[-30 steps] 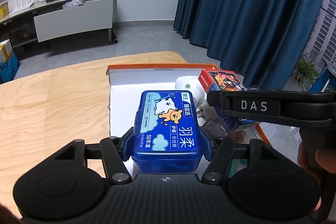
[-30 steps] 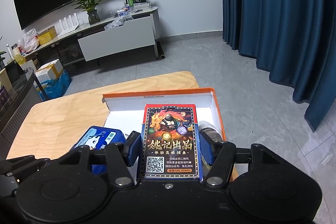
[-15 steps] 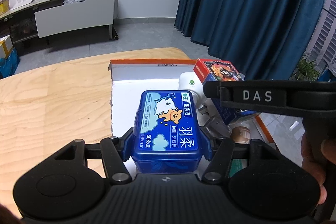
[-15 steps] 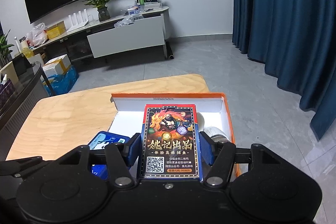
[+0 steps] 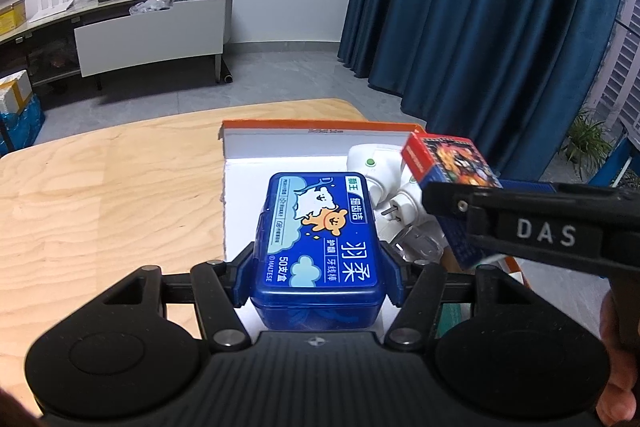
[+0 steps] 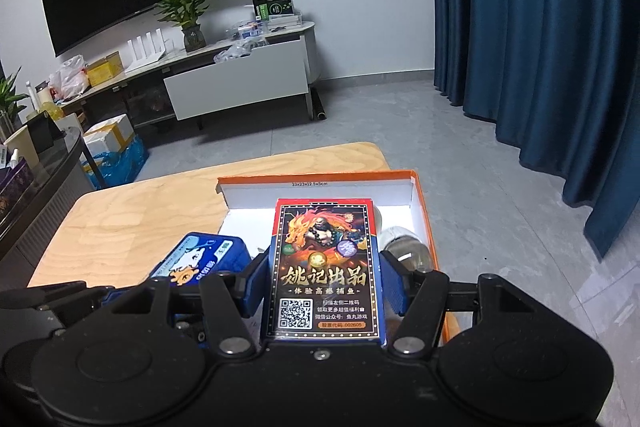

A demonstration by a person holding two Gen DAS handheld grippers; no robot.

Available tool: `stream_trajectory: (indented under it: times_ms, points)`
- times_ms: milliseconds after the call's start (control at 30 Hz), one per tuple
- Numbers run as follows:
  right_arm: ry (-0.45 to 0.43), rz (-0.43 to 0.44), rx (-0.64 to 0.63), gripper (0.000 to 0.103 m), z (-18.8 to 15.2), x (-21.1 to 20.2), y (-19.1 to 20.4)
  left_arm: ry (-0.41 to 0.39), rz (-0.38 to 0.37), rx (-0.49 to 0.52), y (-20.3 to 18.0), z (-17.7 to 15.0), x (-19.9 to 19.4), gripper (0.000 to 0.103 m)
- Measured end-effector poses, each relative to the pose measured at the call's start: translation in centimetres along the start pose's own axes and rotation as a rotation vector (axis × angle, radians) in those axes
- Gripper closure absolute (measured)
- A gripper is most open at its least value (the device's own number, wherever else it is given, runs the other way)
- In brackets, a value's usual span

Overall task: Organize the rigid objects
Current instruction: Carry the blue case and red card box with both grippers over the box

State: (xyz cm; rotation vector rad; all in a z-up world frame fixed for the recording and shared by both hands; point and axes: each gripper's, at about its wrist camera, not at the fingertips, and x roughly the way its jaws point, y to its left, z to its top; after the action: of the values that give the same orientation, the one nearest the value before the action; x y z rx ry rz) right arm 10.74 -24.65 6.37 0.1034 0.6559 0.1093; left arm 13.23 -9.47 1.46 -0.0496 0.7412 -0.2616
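My left gripper (image 5: pixel 318 267) is shut on a blue plastic floss-pick box (image 5: pixel 320 239) with a cartoon lid, held above the white floor of an orange-rimmed cardboard box (image 5: pixel 320 131). My right gripper (image 6: pixel 324 287) is shut on a red-and-black card box (image 6: pixel 326 267), held over the same cardboard box (image 6: pixel 420 211). In the left wrist view the card box (image 5: pixel 448 163) and the right gripper's black body appear at the right. In the right wrist view the blue box (image 6: pixel 200 259) shows at lower left.
White plug-in devices (image 5: pixel 380 183) and a clear bottle (image 5: pixel 420 243) lie inside the cardboard box. The box sits at the far right of a light wooden table (image 5: pixel 100 187). A person's hand (image 5: pixel 616 367) grips the right tool. Dark blue curtains (image 5: pixel 480 7) hang beyond.
The right gripper with the card box has drifted slightly up and away over the cardboard box. The left gripper holds still with the blue box.
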Motion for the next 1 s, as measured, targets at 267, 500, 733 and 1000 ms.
stream_trajectory:
  times_ms: [267, 500, 733, 1000]
  points:
    - [-0.01, -0.014, 0.03, 0.032, -2.0, -1.8, 0.8, 0.004, 0.021, -0.012, 0.9, -0.6, -0.9, 0.041]
    - [-0.017, -0.028, 0.054, 0.032, -2.7, -2.6, 0.8, 0.003, 0.03, -0.026, 1.5, -0.7, -1.3, 0.041]
    - [-0.013, -0.04, 0.065, 0.032, -2.9, -2.7, 0.6, -0.005, 0.045, -0.045, 2.0, -0.6, -1.4, 0.041]
    - [0.0, -0.027, 0.056, 0.032, -3.3, -2.5, 1.2, -0.014, 0.043, -0.051, 2.2, -0.4, -1.6, 0.041]
